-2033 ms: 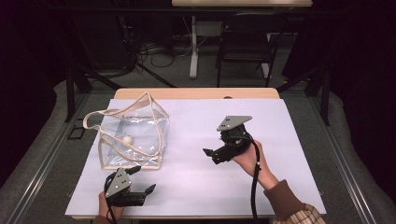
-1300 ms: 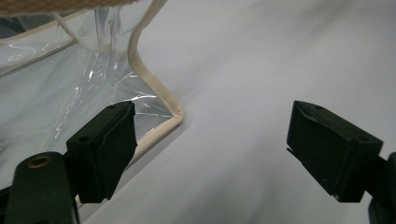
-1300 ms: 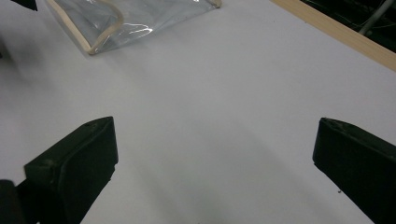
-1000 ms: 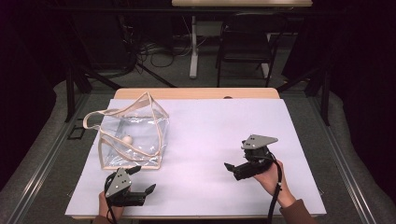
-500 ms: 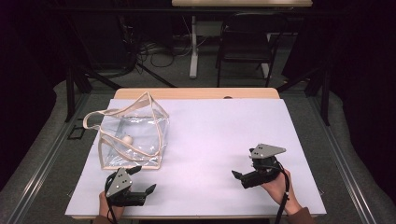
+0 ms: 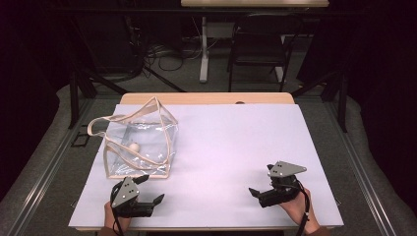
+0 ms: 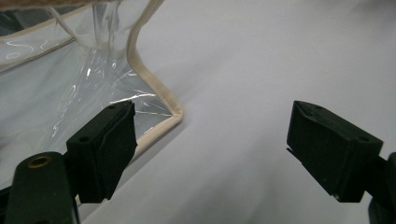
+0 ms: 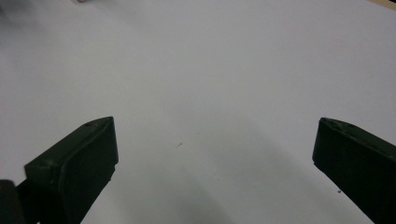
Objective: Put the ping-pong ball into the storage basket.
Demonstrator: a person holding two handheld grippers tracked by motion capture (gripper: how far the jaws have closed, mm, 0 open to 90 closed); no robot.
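Bag [image 6: 140,142] sits left of centre; we hover both claws, left [image 6: 150,189] and right [image 6: 259,184], wide open, empty; next, grab its corner.

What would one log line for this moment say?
left claw: open, empty, beside clear bag corner | right claw: open, empty, over bare white sheet | small ball in bag
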